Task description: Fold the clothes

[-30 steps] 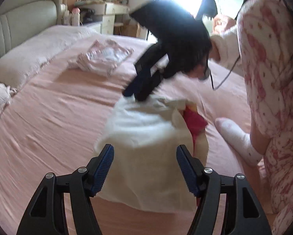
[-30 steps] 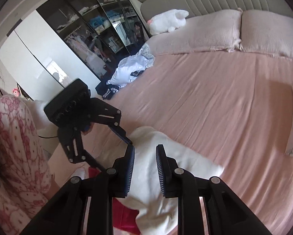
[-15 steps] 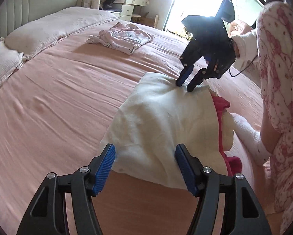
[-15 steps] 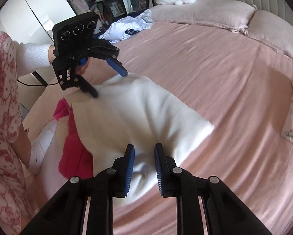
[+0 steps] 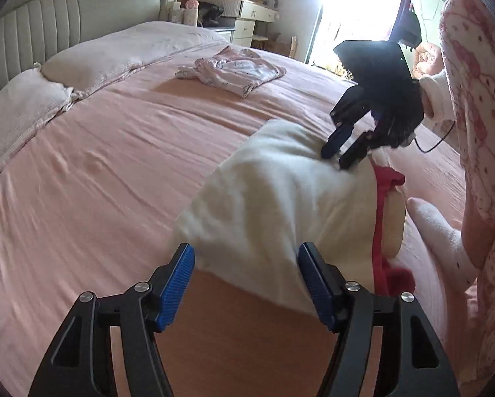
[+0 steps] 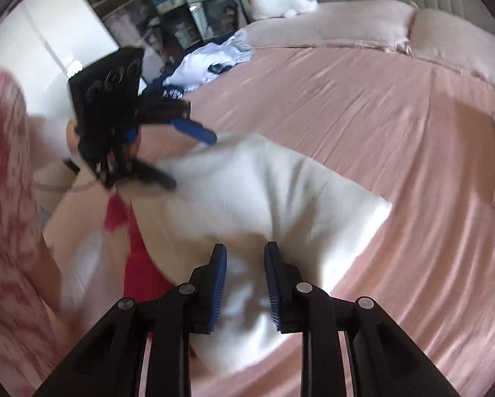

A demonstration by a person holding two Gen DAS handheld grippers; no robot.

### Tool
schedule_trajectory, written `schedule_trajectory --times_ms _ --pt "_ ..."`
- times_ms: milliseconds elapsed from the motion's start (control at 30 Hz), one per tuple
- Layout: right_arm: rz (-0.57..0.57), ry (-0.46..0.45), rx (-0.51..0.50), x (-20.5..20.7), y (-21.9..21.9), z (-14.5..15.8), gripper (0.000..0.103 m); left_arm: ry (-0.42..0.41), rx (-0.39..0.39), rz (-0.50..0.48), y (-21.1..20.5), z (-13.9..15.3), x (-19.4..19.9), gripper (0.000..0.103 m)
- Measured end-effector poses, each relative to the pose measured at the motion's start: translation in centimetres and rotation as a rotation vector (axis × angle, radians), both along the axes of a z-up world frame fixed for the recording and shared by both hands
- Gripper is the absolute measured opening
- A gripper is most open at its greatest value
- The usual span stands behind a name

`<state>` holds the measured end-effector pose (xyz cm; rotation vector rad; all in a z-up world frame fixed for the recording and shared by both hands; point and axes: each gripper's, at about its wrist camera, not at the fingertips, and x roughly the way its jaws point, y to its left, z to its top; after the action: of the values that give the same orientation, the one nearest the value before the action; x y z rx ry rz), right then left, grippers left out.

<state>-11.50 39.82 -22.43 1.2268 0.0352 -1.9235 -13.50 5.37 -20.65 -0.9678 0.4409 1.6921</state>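
A cream-white garment [image 5: 280, 205] lies folded over on the pink bedsheet [image 5: 108, 172], filling the lower middle of the left wrist view, with red fabric [image 5: 384, 198] showing along its right edge. The left gripper [image 5: 247, 284] sits at the bottom of that frame, its blue-padded jaws spread wide and opening a little — the near edge of the garment lies between the pads, and they do not press on it. The right gripper [image 5: 345, 154] appears in the right centre of the same frame, tips down on the far corner of the garment. In the right wrist view the right gripper [image 6: 245, 284] fills the bottom centre with its jaws narrowly parted, the white cloth lying in the slit between the pads; whether they actually pinch it I cannot tell. The left gripper [image 6: 184, 162] shows at left centre there, blurred, its fingers straddling the garment's other end. A pink patterned sleeve [image 5: 472, 106] and a white sock [image 5: 442, 235] of the person take up the right edge of the left view. Towards the upper middle lies a folded pale-pink garment [image 5: 234, 71] — well apart from the white one. Pillows [image 5: 121, 53] line the upper left, and a heap of white and blue clothes [image 6: 204, 66] sits in the upper middle of the right view, near a white plush toy [image 6: 287, 0].
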Motion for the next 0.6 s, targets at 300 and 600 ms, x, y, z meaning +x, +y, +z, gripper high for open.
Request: schedule_trajectory --times_ms 300,600 --pt "-0.141 0.018 -0.067 -2.6 1.4 3.8 0.023 -0.07 0.098 0.024 2.1 2.9 -0.2 0.064" --pt "-0.544 -0.31 -0.174 -2.4 5.3 0.3 0.063 -0.531 0.146 0.457 -4.4 -2.8 -2.5 0.068"
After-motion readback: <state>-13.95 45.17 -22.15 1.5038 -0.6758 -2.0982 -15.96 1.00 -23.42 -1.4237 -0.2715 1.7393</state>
